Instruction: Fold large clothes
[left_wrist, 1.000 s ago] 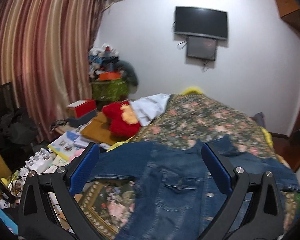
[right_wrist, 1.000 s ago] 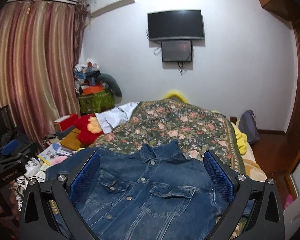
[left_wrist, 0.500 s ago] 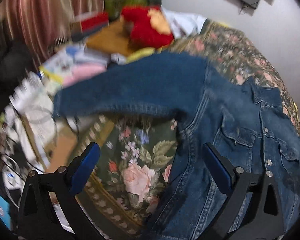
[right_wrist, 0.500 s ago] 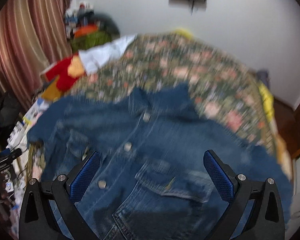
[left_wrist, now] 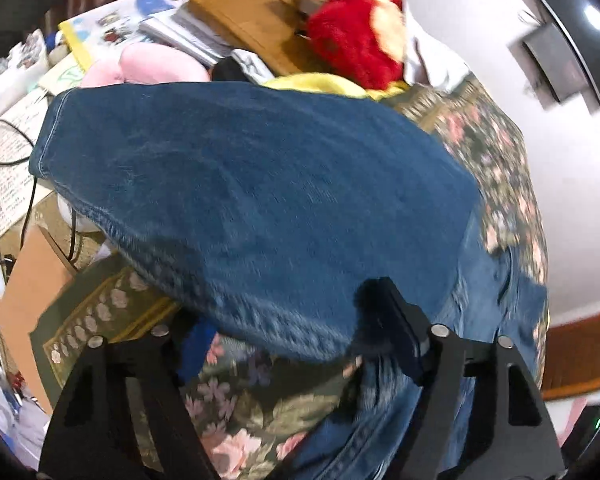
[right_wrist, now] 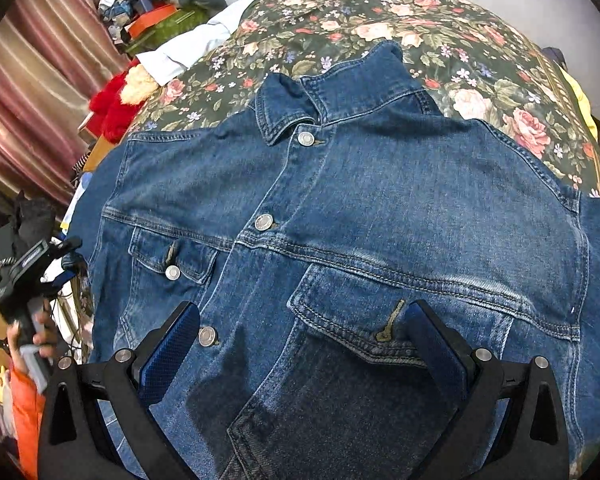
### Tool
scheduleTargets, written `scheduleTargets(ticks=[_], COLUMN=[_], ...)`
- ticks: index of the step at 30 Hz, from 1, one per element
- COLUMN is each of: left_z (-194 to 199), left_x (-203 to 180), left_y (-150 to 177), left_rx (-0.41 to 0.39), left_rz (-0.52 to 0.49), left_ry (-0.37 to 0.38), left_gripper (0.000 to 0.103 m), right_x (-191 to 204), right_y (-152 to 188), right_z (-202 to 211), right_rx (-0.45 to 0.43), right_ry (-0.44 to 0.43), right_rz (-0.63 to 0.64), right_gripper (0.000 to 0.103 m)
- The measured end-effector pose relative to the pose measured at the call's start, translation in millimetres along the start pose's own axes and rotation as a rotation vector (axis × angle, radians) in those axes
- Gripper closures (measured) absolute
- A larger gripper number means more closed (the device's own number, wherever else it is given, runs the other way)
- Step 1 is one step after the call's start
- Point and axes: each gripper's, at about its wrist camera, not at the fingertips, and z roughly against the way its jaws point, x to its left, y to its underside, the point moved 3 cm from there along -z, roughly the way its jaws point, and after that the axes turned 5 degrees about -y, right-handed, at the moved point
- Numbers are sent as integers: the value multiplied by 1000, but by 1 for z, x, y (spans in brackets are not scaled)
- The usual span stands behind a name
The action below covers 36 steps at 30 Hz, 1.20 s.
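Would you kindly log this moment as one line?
denim jacket: flat, buttoned | left hand-held gripper: open at sleeve | right hand-held gripper: open

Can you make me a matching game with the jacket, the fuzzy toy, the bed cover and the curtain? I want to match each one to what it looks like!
Things:
1. denim jacket
2. plush toy
3. bed cover
4. curtain

Looks:
A. green with pink roses
B. pinkish-brown stripes, hanging at the left
C. blue with silver buttons, lying flat
D. red and fuzzy, beside the bed

Pairs: 1-C, 2-D, 3-A, 4-B
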Motion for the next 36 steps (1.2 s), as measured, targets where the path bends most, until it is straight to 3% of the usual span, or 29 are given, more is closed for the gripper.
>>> scheduleTargets(ticks=[3, 5, 8, 11, 14, 18, 20, 23, 27, 32, 36], left_z=[5, 11, 21, 37, 60, 100, 108, 105, 67, 14, 6], left_x=[-7, -13, -32, -65, -93, -153, -179, -214, -241, -240, -234], left_y=[-8, -13, -15, -11, -11, 3, 16, 45, 105, 158, 194], left_rx=[-61, -107, -179, -287, -369, -478, -492, -470, -335, -112, -34], left_rz=[-28, -78, -194, -379, -472, -603, -653, -740, -865, -907, -958], left_ry=[-55, -132, -302, -464, -468, -377, -324, -242, -174, -163, -162], left_gripper=[47, 72, 84, 88, 90, 93, 95, 96, 96, 95, 84], right_x=[-1, -1, -1, 2, 4, 2, 2, 1, -2, -14, -23], right_y=[-1, -2, -2, -3, -1, 3, 6, 11, 20, 32, 41], right_z=[3, 8, 18, 32, 50, 71, 85, 105, 127, 149, 163], right_rx=[-1, -12, -37, -71, -111, -154, -184, -228, -276, -304, -325], right_ry=[-1, -2, 1, 22, 43, 56, 58, 66, 83, 110, 123], right_rz=[-5, -5, 4, 28, 54, 67, 74, 85, 98, 90, 79], right_gripper=[0, 0, 0, 0, 0, 0, 0, 0, 0, 0, 0])
